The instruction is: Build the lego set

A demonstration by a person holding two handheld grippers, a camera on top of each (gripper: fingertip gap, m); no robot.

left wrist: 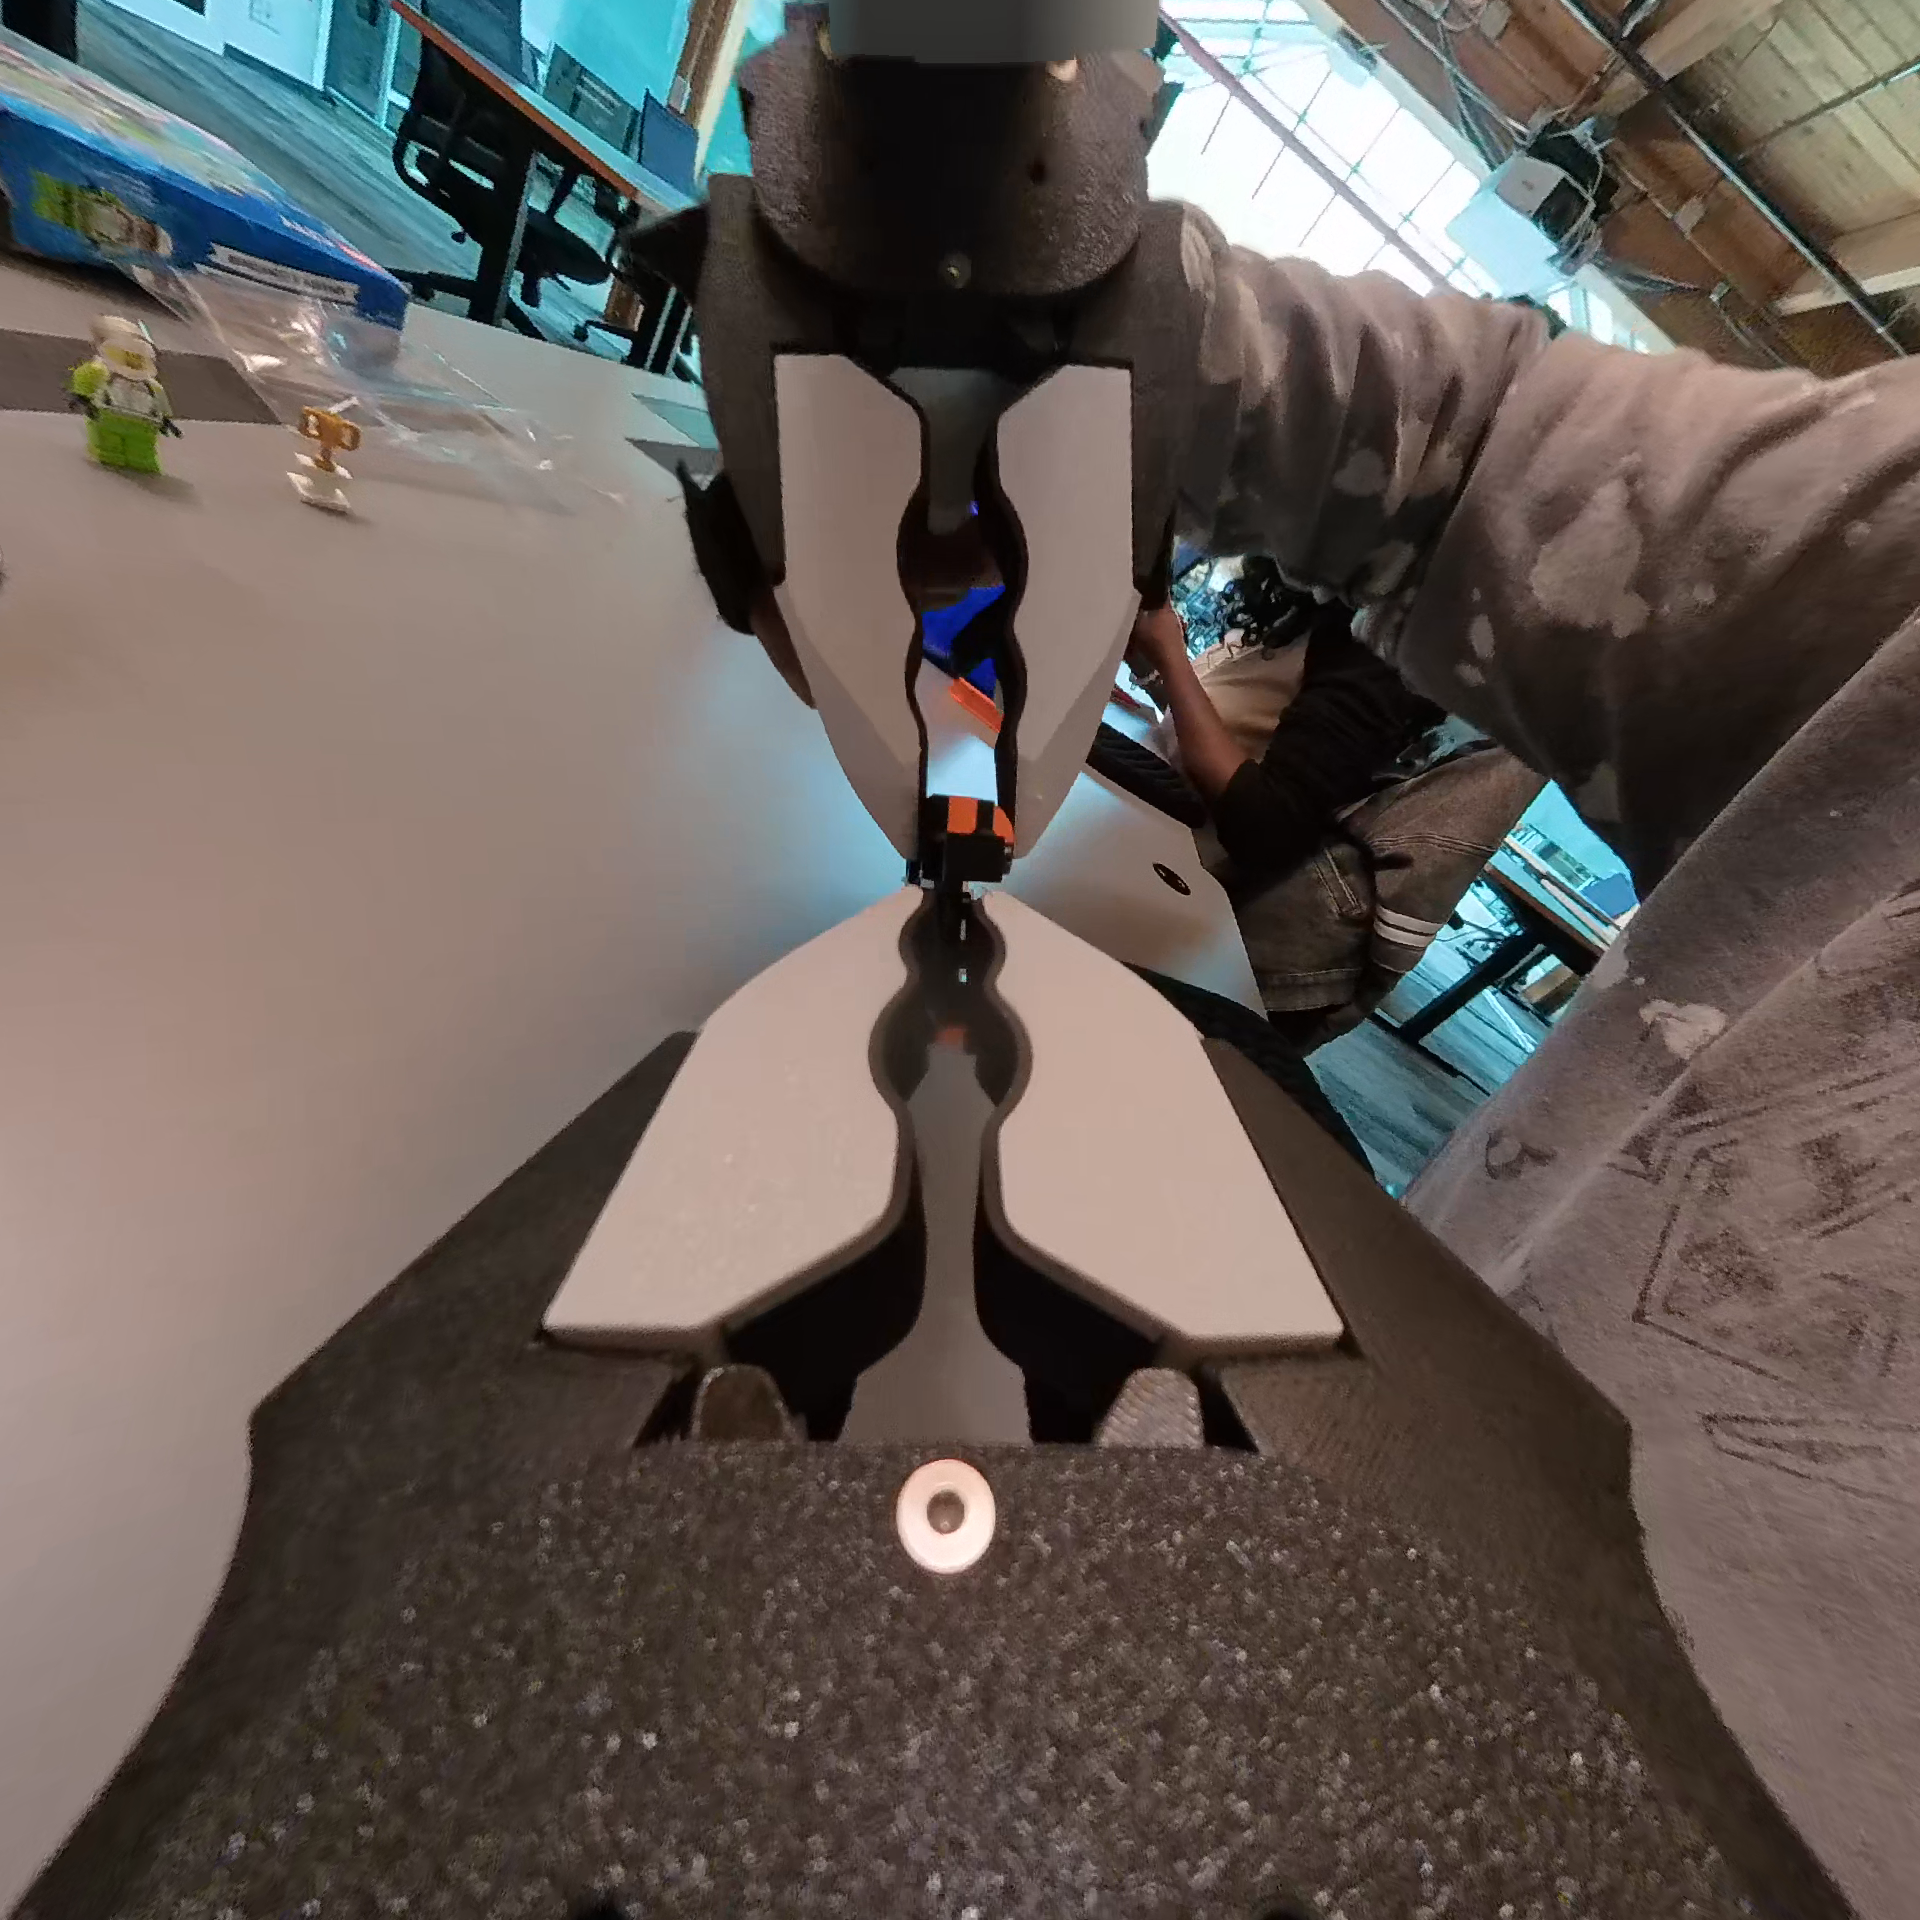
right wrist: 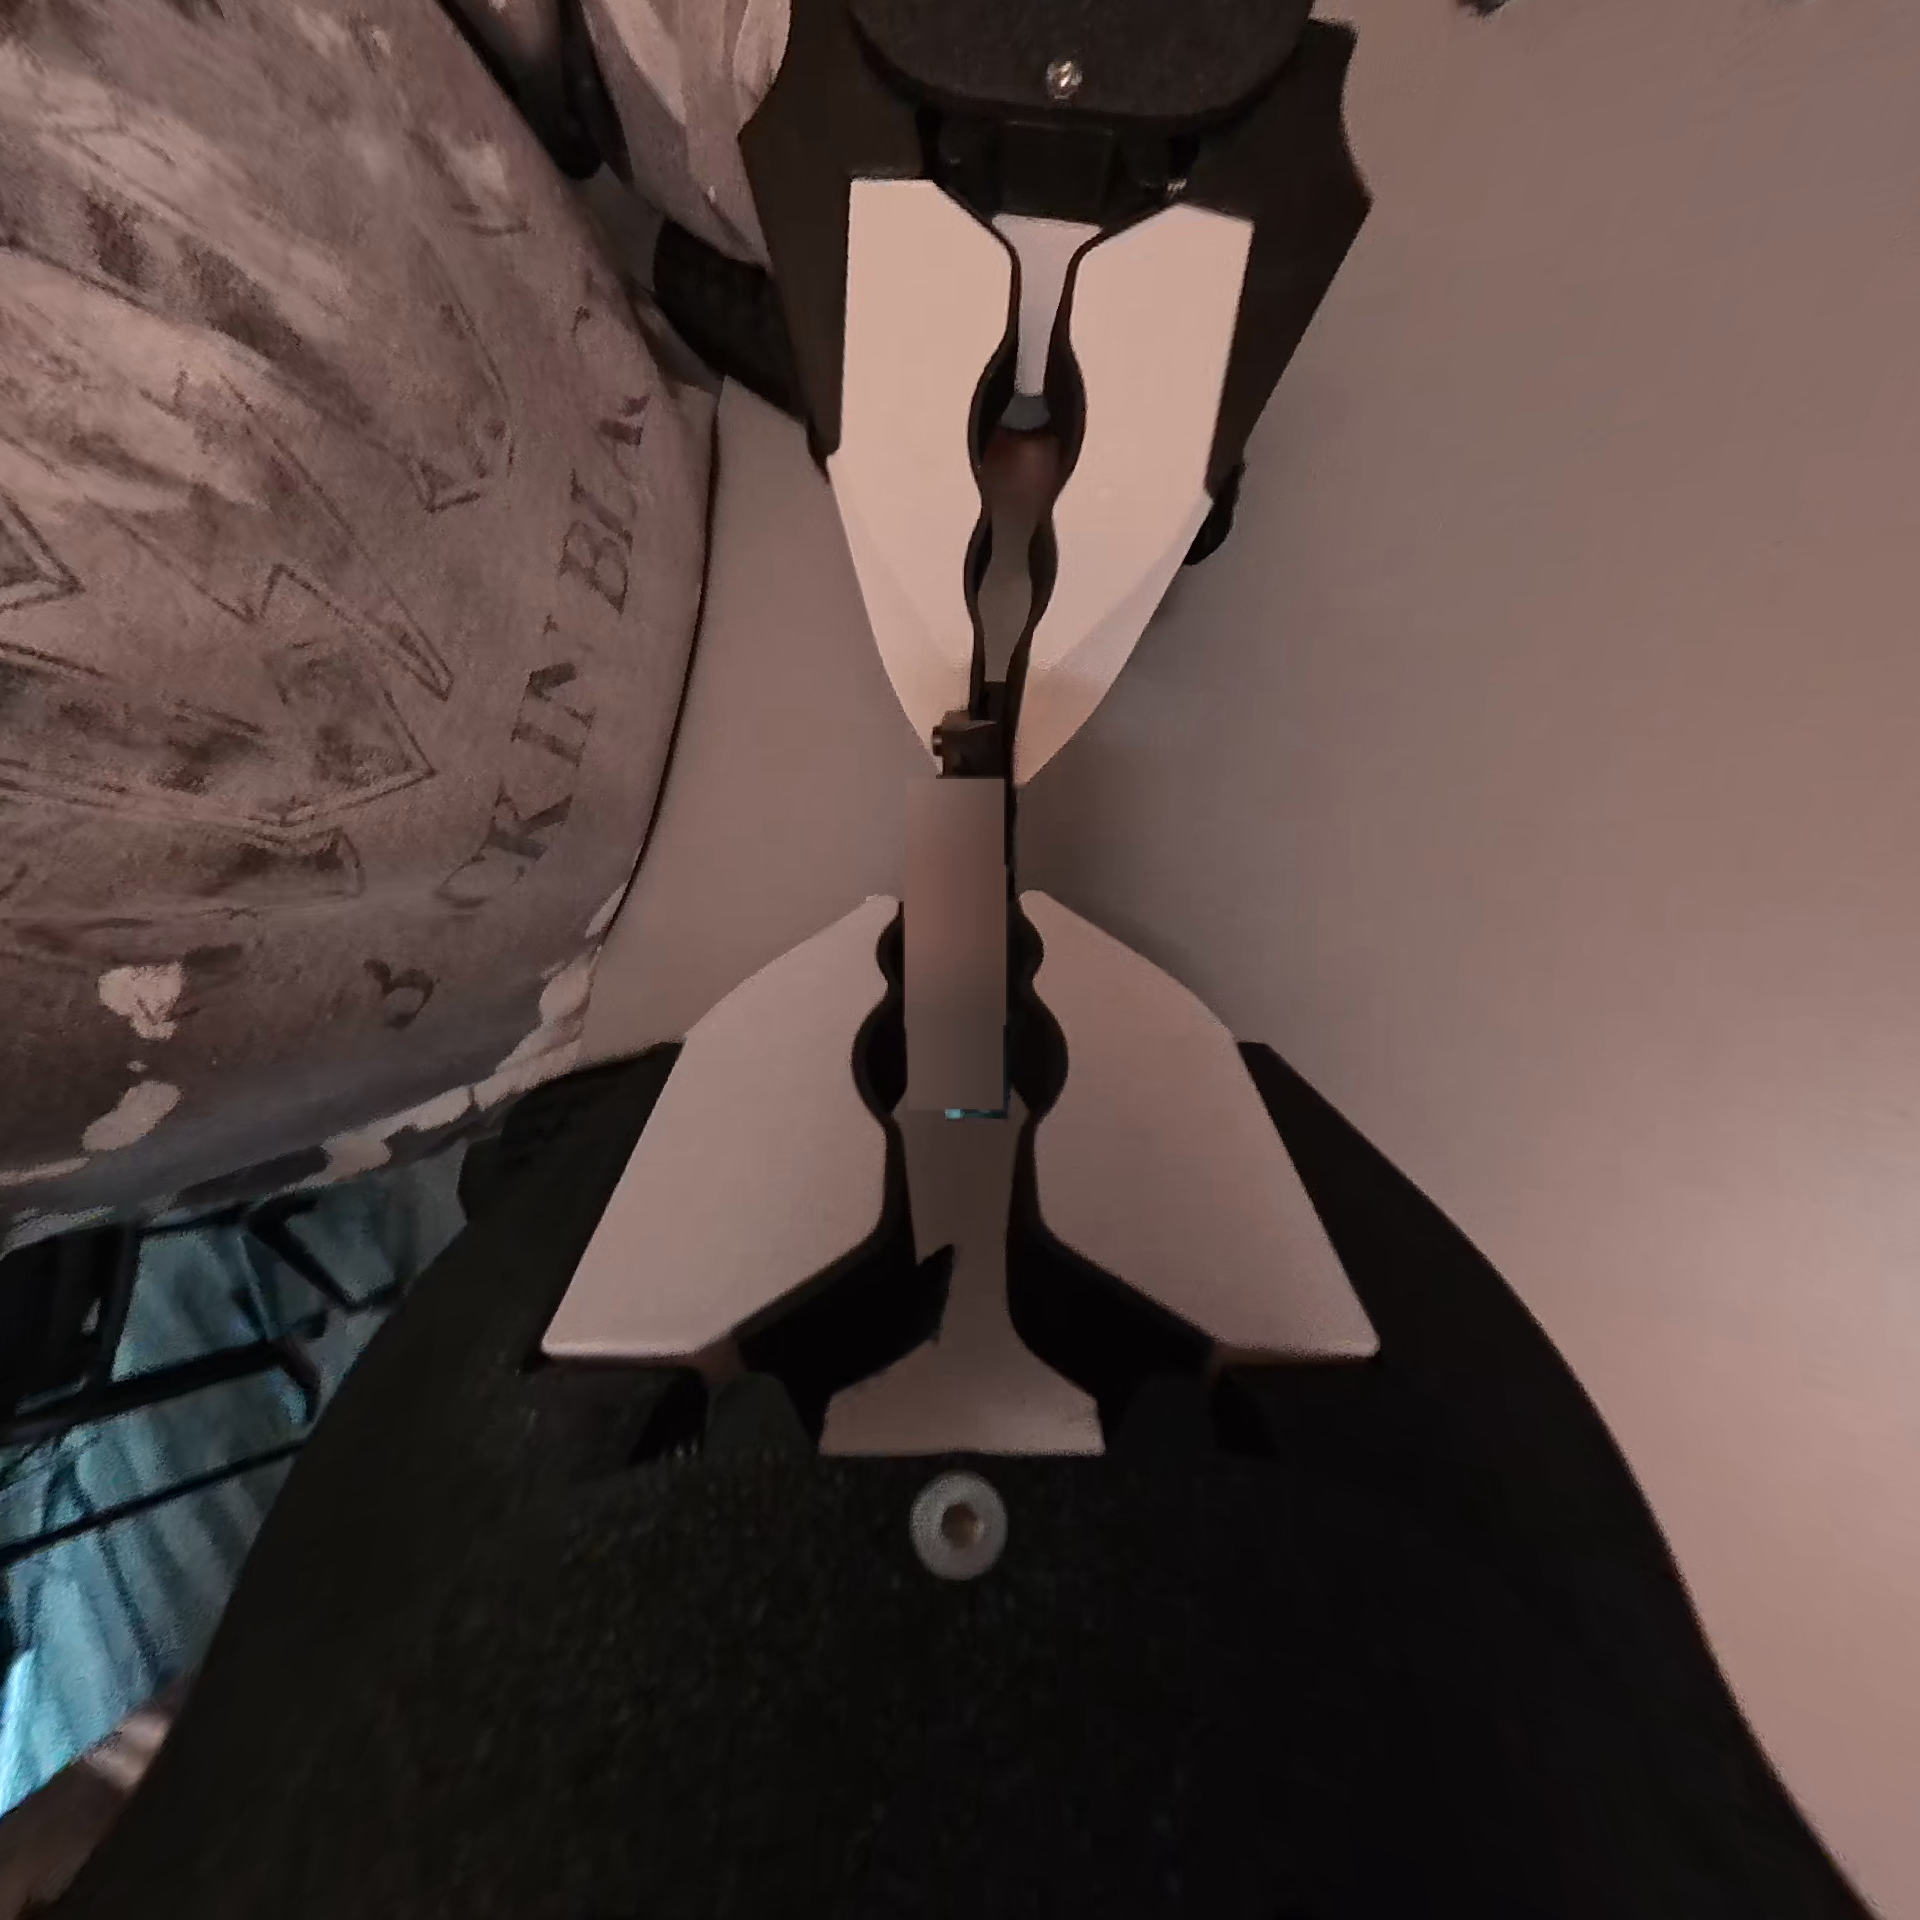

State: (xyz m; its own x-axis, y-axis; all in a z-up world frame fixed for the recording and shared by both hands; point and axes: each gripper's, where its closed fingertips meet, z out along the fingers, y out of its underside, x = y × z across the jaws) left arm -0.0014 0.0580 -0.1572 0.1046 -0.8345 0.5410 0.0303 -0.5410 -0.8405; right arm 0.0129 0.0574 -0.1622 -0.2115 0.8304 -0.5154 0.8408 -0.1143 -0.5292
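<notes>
Left gripper with pale grey wavy-edged fingers on a speckled black printed body, silver washer at its base, right gripper alike, mottled grey printed sleeve.

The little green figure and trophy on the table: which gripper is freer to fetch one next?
Neither looks free. The left gripper and right gripper both pinch the small orange-and-black piece between them. The green figure and trophy stand on the left's side, so probably left.
</notes>
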